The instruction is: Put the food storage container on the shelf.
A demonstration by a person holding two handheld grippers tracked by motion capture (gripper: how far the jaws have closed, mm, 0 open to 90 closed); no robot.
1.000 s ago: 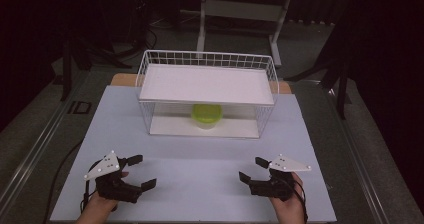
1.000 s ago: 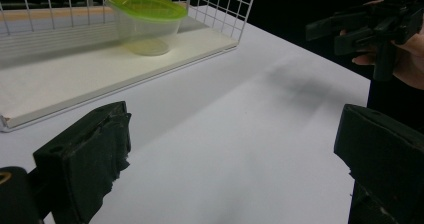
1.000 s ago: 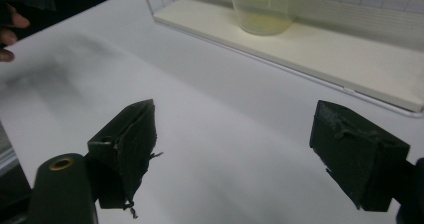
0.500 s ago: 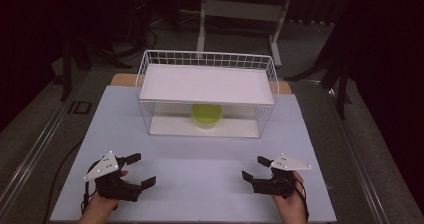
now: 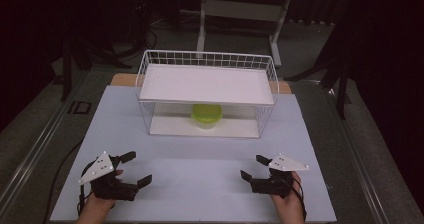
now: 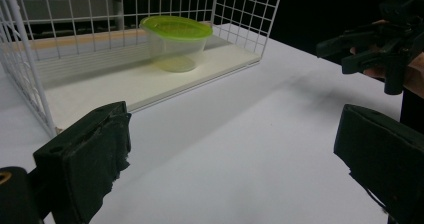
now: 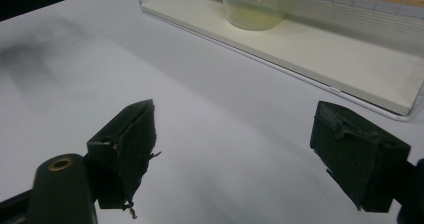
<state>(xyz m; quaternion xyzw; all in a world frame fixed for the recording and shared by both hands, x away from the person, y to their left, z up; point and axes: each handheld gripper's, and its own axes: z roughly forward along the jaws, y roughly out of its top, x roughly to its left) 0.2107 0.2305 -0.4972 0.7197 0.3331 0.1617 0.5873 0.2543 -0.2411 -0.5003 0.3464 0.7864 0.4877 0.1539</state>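
Observation:
A clear tub with a green lid (image 5: 206, 115) (image 6: 176, 42) (image 7: 253, 3) stands on the lower board of a white wire basket rack (image 5: 144, 91) (image 6: 31, 69) at the table's far middle. My left gripper (image 5: 136, 168) (image 6: 232, 159) rests near the front left of the white table, open, nothing between its jaws. My right gripper (image 5: 251, 167) (image 7: 235, 149) sits at the front right, also open and empty. In the left gripper view the right gripper (image 6: 350, 46) appears at the upper right. Both grippers are well short of the rack.
The rack has a white shelf board on top (image 5: 207, 83) and an open front side. The white tabletop (image 5: 200, 159) stretches between grippers and rack. Dark floor, a metal stand (image 5: 240, 9) and cables lie beyond the table.
Both hands have drawn slightly back toward the table's front edge; the jaws stay open. The tub and rack have not moved.

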